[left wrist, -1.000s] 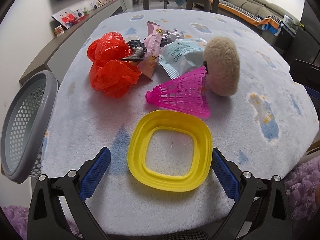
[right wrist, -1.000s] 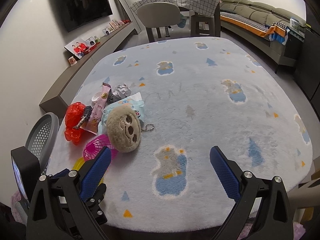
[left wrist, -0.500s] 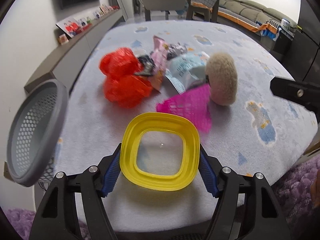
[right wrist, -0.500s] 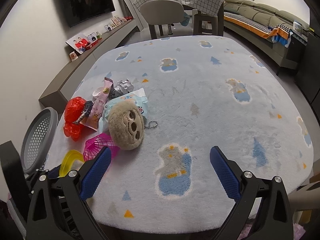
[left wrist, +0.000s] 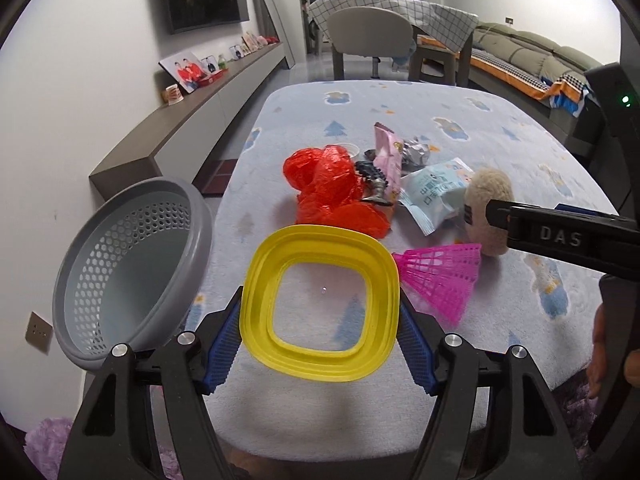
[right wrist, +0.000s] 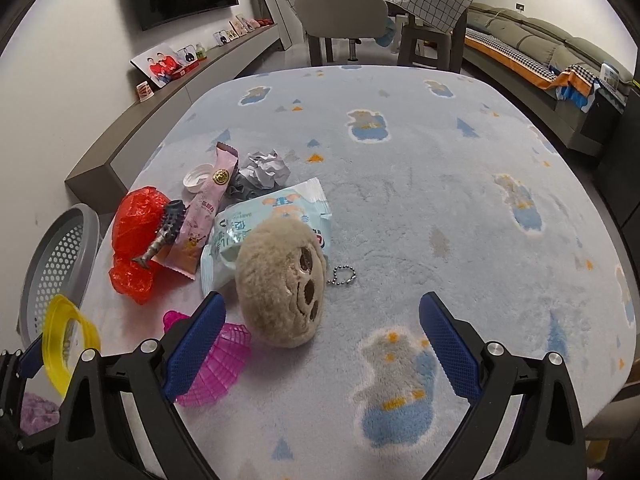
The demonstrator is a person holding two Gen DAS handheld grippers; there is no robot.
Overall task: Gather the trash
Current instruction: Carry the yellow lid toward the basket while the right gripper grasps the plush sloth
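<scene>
Above the table edge, left gripper (left wrist: 320,330) clamping yellow lid (left wrist: 320,304) — lifted.

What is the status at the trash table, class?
Left tool shut on yellow lid, lifted. Right tool open, empty, by plush toy. Grey basket at left, path open. Wrappers still on table.

Open blue carpet (right wrist: 440,200) to the right of and beyond the plush sloth (right wrist: 280,280), with only its thin bead chain (right wrist: 342,274) lying there. Crowded on the left: red plastic bag (right wrist: 134,236), pink wrapper (right wrist: 204,216), wipes packet (right wrist: 264,220) and crumpled foil (right wrist: 266,170) touching or overlapping, pink shuttlecock (right wrist: 216,360) just before the sloth. Off the table's left edge, grey mesh basket (left wrist: 128,264) tilted, mouth unobstructed.
</scene>
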